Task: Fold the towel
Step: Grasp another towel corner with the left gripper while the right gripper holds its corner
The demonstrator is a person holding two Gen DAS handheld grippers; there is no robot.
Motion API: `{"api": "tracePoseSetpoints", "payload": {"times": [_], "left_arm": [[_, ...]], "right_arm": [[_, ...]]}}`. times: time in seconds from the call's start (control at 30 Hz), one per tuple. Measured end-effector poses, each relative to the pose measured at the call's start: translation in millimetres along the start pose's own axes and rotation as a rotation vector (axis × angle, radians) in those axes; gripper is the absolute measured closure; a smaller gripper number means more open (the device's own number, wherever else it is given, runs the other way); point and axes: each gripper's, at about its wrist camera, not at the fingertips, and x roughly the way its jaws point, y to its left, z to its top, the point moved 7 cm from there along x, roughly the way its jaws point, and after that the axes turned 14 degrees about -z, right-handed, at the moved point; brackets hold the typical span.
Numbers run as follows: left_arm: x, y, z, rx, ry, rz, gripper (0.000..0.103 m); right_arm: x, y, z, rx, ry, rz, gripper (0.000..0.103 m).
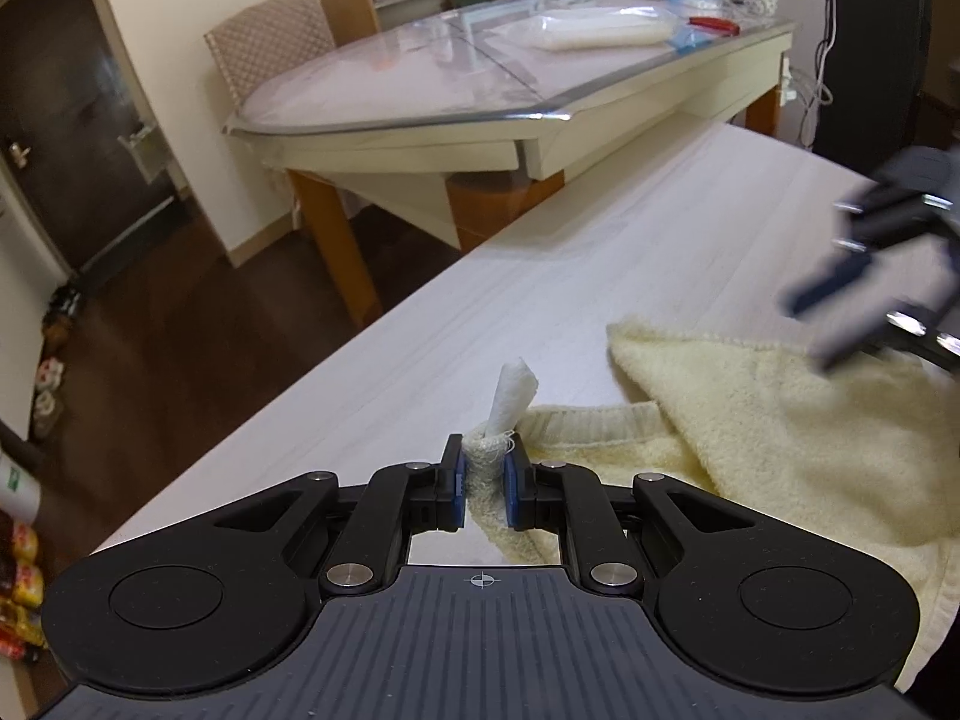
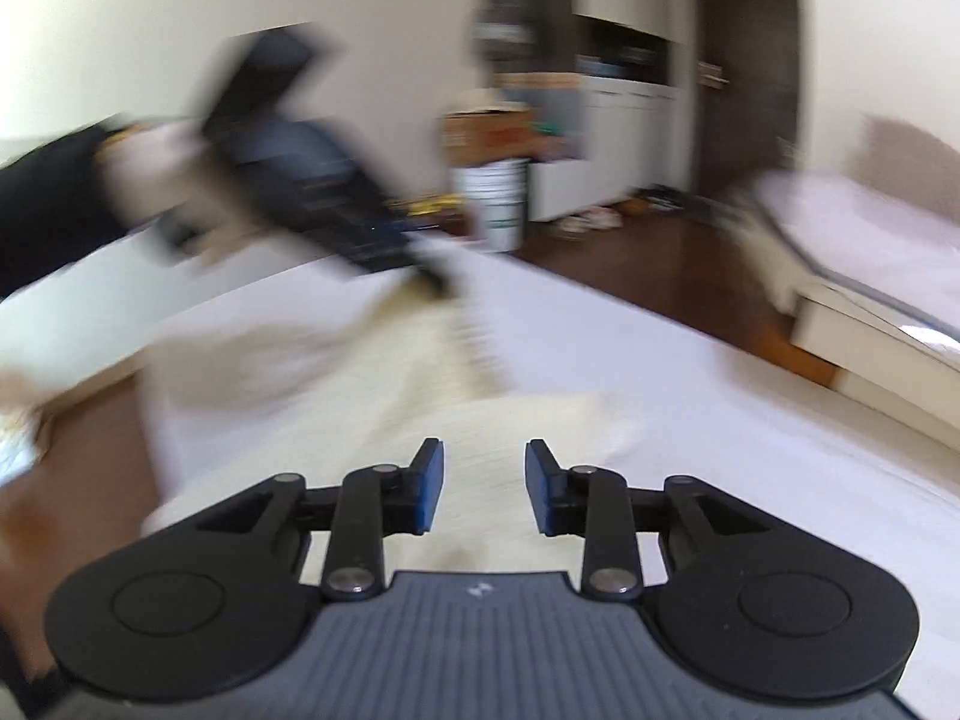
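Note:
A pale yellow towel [image 1: 756, 414] lies partly folded on the white table [image 1: 600, 252]. My left gripper [image 1: 483, 468] is shut on a corner of the towel, with the white care tag [image 1: 511, 396] sticking up past the fingertips. My right gripper [image 2: 485, 468] is open and empty, held just above the towel [image 2: 480, 426]. It shows blurred at the right of the left wrist view [image 1: 870, 282]. The left gripper shows blurred in the right wrist view [image 2: 312, 192], holding the towel's far corner.
A second table with a clear plastic cover [image 1: 480, 60] stands beyond the white table across a gap of dark floor [image 1: 180, 330]. A white bucket [image 2: 498, 204] and boxes stand by the far wall. The white table's left edge [image 1: 336, 348] runs close to my left gripper.

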Motion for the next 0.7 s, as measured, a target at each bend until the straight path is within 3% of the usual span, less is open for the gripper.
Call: {"api": "tracePoseSetpoints", "payload": {"times": [0.37,0.4,0.43,0.47,0.6,0.7], "left_arm": [[-4.3,-8.8,-0.3,0.030,-0.041,-0.037,0.090],[-3.7,-8.3,-0.6,0.027,-0.039,-0.037,0.090],[-2.8,-7.7,-0.7,0.023,-0.037,-0.034,0.090],[-0.7,-6.4,0.0,0.020,-0.031,-0.025,0.090],[7.1,-0.7,4.3,-0.003,-0.023,0.017,0.090],[12.3,2.5,12.9,-0.018,-0.041,0.060,0.090]], "right_arm": [[82.4,-33.2,7.6,0.147,0.185,0.115,0.070],[86.4,-31.7,8.0,0.148,0.190,0.124,0.080],[85.9,-32.2,8.5,0.156,0.192,0.131,0.099],[82.6,-32.9,9.3,0.164,0.189,0.135,0.101],[38.3,-45.1,9.0,0.149,0.093,0.031,0.101],[-9.1,-66.5,3.6,0.123,0.002,-0.134,0.101]]}}
